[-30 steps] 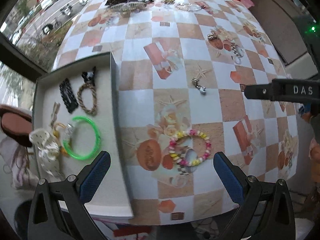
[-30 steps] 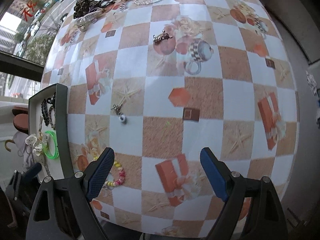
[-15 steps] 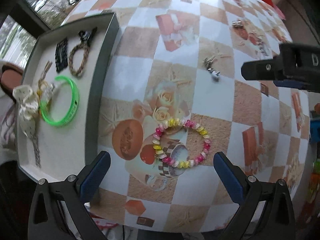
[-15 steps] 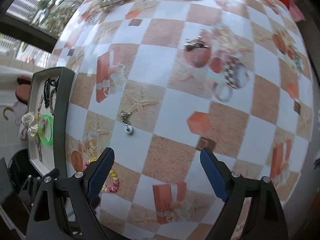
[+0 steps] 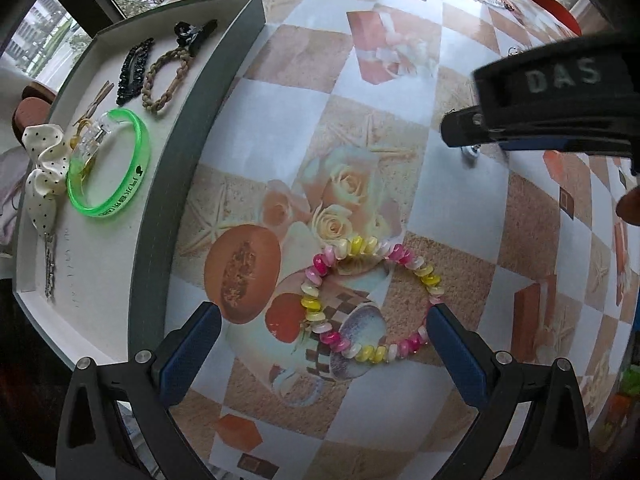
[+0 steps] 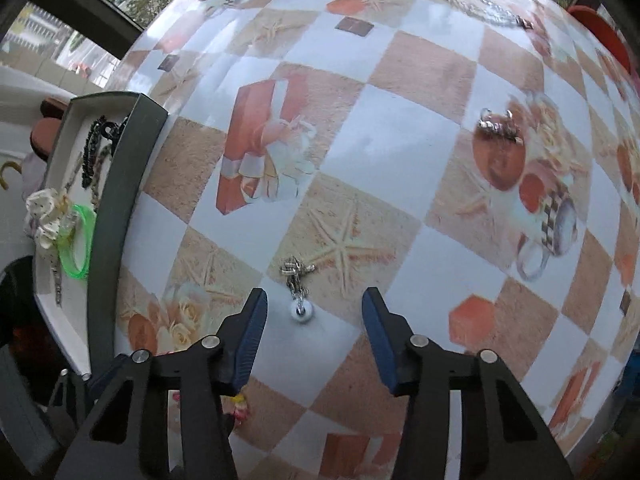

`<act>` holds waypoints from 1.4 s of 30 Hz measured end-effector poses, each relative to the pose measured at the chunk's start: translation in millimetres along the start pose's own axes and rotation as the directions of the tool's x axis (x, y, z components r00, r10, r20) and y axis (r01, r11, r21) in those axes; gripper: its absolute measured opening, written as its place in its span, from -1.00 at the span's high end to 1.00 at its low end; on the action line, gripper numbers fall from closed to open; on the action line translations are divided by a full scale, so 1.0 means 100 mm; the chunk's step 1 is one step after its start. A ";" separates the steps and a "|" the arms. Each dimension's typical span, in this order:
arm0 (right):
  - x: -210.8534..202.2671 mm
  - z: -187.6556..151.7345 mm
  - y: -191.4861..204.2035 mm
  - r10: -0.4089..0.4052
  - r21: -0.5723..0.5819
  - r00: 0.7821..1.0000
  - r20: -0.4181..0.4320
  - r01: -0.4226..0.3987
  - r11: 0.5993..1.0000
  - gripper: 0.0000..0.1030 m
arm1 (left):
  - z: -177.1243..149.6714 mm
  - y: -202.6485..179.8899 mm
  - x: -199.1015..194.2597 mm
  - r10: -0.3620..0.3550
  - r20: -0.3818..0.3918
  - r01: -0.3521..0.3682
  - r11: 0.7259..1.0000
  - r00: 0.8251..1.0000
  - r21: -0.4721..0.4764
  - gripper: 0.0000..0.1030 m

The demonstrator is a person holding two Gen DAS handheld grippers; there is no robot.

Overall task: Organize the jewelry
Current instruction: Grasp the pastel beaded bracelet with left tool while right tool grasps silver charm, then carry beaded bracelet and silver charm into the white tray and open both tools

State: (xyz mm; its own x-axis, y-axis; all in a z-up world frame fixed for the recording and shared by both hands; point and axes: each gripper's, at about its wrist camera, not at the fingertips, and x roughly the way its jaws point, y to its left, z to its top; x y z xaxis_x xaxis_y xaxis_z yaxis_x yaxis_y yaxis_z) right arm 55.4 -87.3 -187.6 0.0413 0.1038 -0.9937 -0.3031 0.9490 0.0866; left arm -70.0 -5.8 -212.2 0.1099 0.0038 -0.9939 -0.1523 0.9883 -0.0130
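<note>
Left tongs (image 5: 323,340) spread wide, gripping nothing, low over pastel bead bracelet (image 5: 370,299) lying flat on checkered surface (image 5: 280,120). Right tongs (image 6: 313,326) also parted, empty, flanking silver chain earring with white bead (image 6: 298,292) resting on surface beside starfish print. Grey tray (image 5: 192,120) at left edge, holding green bangle (image 5: 110,170), braided hair tie (image 5: 166,80), black clip (image 5: 134,70), polka-dot bow (image 5: 42,172). More silver pieces (image 6: 498,128) farther across surface.
</note>
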 end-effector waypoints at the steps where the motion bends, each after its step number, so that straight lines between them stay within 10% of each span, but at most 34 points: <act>1: 0.01 0.01 0.04 -0.023 -0.016 1.000 -0.001 0.023 1.000 0.05 | -0.02 0.01 -0.01 -0.004 0.001 0.004 1.000 1.000 -0.002 -0.98; 9: 0.08 0.06 0.30 -0.158 -0.096 0.987 0.004 0.158 0.983 0.46 | 0.01 -0.18 -0.11 -0.010 0.007 0.010 0.999 1.000 0.031 -0.59; 11: 0.09 0.08 0.32 -0.163 -0.091 0.987 -0.001 0.162 0.983 0.71 | 0.04 -0.24 -0.10 -0.001 -0.010 0.002 0.999 1.000 0.041 -0.29; 16: 0.06 0.09 0.22 -0.121 -0.044 0.993 -0.014 0.120 0.992 0.77 | 0.08 -0.32 -0.09 -0.004 -0.021 0.005 0.998 1.000 0.067 -0.24; 24: -0.12 -0.02 -0.17 -0.035 0.051 0.999 -0.001 0.035 0.998 0.77 | 0.14 -0.40 -0.15 -0.072 -0.040 0.076 0.992 0.997 0.104 0.76; 42: -0.65 -0.63 -0.65 0.070 0.197 0.997 0.030 -0.075 0.978 0.77 | 0.31 -0.24 -0.56 -0.209 -0.034 0.211 0.971 0.977 0.109 0.76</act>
State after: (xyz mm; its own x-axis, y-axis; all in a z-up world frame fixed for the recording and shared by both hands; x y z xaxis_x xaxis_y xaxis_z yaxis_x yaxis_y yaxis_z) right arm 12.6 -174.7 -132.6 0.0480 0.1789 -0.9827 -0.1120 0.9786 0.1727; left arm -42.3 -25.4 -153.0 0.1057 -0.2080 -0.9724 -0.0171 0.9774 -0.2109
